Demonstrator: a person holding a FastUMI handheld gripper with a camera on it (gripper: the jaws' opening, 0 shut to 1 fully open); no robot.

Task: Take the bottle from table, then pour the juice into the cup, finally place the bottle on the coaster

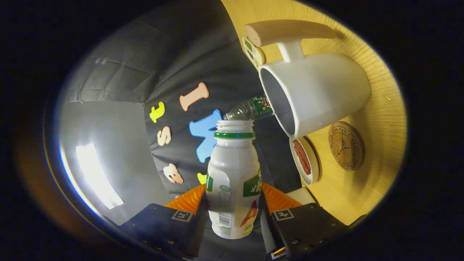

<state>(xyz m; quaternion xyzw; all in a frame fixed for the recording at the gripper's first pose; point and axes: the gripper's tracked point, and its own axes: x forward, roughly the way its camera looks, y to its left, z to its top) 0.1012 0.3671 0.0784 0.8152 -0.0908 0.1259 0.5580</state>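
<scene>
The gripper (233,210) is clamped on a white juice bottle (233,177), both fingers (188,201) pressing its sides. The bottle has a green neck ring and no cap, and its open mouth sits just short of the rim of a white cup (315,92) with a wooden handle (290,32). The whole scene appears tipped sideways, so the wooden table (377,137) runs up the side. A round cork coaster (345,145) lies on the table beside the cup. A small white dish (305,161) holding something reddish sits near the coaster, and a clear plastic water bottle (250,108) shows beyond the cup's rim
</scene>
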